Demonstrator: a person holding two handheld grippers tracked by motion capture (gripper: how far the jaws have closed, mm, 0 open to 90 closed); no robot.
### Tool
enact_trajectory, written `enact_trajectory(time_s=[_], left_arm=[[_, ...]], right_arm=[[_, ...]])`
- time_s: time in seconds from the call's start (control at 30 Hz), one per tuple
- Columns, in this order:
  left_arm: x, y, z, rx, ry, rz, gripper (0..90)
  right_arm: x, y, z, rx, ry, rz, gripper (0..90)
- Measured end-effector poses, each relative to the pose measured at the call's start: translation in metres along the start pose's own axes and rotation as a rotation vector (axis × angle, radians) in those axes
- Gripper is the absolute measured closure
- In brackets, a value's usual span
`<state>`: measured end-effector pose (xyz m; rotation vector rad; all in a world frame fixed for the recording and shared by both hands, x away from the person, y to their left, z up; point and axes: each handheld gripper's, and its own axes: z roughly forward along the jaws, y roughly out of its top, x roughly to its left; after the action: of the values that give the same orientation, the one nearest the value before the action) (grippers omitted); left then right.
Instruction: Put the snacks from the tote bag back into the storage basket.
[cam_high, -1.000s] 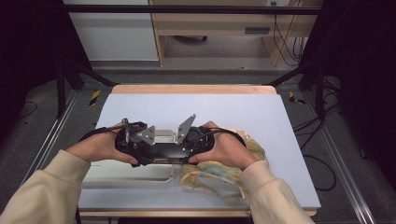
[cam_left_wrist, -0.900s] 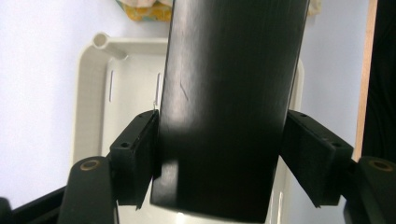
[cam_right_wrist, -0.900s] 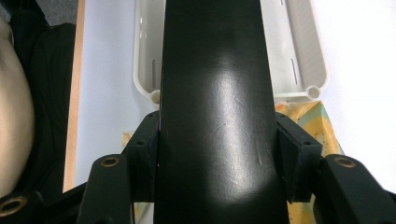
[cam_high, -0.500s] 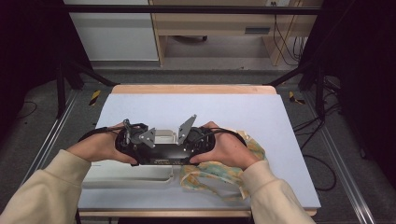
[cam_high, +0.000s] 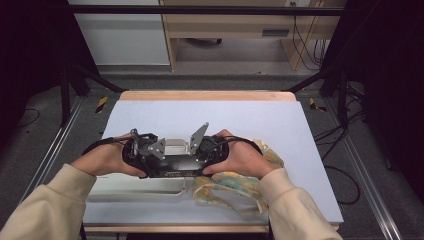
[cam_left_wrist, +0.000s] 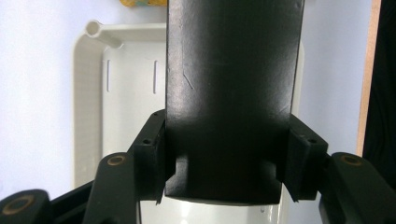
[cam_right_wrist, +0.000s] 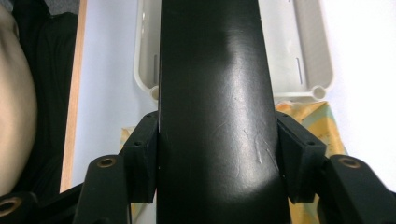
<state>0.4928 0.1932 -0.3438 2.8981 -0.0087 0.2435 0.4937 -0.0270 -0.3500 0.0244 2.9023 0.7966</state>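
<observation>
A long black box (cam_high: 172, 171) hangs level above the table, held at each end. My left gripper (cam_high: 145, 152) grips its left end. In the left gripper view its jaws have just been closing and both pads press the sides of the black box (cam_left_wrist: 229, 93). My right gripper (cam_high: 207, 150) holds the other end. In the right gripper view its pads press the sides of the box (cam_right_wrist: 215, 93). Under the box lies a shallow white tray (cam_high: 135, 189), open side up.
A yellow and green patterned cloth (cam_high: 235, 182) lies crumpled at the tray's right end, under my right hand. The pale blue table top (cam_high: 225, 120) stretches away beyond the grippers. Its wooden front edge (cam_right_wrist: 72, 93) runs close to the tray (cam_right_wrist: 299, 51).
</observation>
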Motion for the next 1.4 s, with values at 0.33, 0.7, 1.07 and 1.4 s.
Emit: enact_trajectory(time_s=[0.33,0.7,1.07,1.4], left_arm=[[0.005,-0.010,-0.002,0.017,0.007,-0.011,43.4],[0.008,-0.024,-0.012,-0.006,0.035,-0.042,43.4],[-0.012,-0.045,-0.034,-0.018,0.103,-0.076,43.4],[-0.006,-0.067,-0.037,-0.053,0.095,-0.100,43.4]], right_arm=[[-0.007,-0.008,-0.028,-0.056,-0.116,0.089,16.2],[0.011,-0.065,-0.056,-0.144,-0.262,0.321,10.8],[0.049,-0.131,-0.052,-0.209,-0.483,0.629,13.8],[0.068,-0.165,-0.057,-0.244,-0.559,0.699,12.6]])
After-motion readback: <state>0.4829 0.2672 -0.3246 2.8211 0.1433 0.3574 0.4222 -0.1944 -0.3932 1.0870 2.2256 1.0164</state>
